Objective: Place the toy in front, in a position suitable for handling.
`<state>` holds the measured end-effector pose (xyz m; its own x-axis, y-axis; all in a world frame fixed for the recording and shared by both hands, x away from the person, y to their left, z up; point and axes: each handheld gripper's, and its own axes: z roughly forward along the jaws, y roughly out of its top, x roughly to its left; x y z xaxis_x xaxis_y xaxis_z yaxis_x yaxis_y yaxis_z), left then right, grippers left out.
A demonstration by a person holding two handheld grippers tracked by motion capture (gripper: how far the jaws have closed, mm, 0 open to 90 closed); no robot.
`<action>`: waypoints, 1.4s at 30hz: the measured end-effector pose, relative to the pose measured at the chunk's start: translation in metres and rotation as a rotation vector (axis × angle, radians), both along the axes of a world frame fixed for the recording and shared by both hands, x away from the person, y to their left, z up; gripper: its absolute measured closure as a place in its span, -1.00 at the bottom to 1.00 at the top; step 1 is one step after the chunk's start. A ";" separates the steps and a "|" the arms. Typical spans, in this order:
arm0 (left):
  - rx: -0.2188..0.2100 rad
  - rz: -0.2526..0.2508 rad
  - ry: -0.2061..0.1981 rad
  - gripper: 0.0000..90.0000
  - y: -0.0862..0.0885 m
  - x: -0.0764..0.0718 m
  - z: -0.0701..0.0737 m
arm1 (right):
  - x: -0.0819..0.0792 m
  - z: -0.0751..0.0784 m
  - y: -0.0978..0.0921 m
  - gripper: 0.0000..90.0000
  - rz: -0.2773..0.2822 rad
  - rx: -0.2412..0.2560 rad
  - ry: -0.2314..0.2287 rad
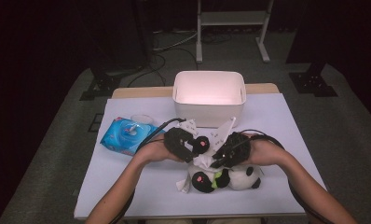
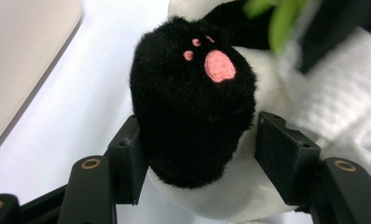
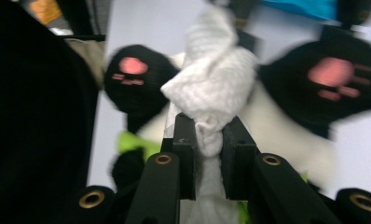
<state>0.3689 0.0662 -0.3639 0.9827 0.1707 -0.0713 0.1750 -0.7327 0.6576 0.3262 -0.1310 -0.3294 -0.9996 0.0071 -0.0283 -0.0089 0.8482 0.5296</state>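
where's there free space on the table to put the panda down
Bare table lies right of the white bin, and along the near-left edge below the blue wipes pack. The middle is crowded: both tools, the panda and white cloth.

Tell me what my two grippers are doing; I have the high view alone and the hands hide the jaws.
Observer: The left gripper has its jaws either side of the panda's black paw, the one with pink pads.
Operator: Report the right one.
Observer: The right gripper is shut on the white wipe, pinching a twisted end of it.
Operator: Say what lies past the wipe.
Observer: Two more black paws of the panda toy, one on each side of the wipe in the right gripper view.
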 end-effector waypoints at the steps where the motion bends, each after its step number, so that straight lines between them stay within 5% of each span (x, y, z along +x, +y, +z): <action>1: 0.001 -0.001 -0.002 -0.15 0.000 -0.001 0.000 | 0.003 0.002 -0.002 0.72 -0.016 -0.002 -0.003; 11: -0.003 -0.010 -0.005 -0.15 0.001 -0.003 0.002 | 0.030 0.013 -0.018 0.72 -0.083 0.024 -0.014; 20: -0.009 -0.026 0.000 -0.16 0.002 -0.004 0.003 | 0.045 0.006 -0.055 0.72 -0.189 0.023 0.023; 32: -0.016 -0.038 0.050 -0.25 0.002 0.002 0.008 | 0.033 -0.009 -0.104 0.72 -0.264 0.061 0.070; 36: -0.003 -0.050 0.069 -0.38 -0.003 0.002 0.009 | 0.025 -0.013 -0.109 0.73 -0.260 0.101 0.084; 42: 0.036 -0.075 0.112 -0.59 -0.017 0.002 0.005 | 0.011 -0.014 -0.104 0.73 -0.235 0.099 0.072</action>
<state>0.3704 0.0494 -0.3593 0.9791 0.1016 -0.1761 0.1895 -0.7692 0.6102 0.3374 -0.2354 -0.3432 -0.9696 0.2385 0.0548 0.2226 0.7664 0.6025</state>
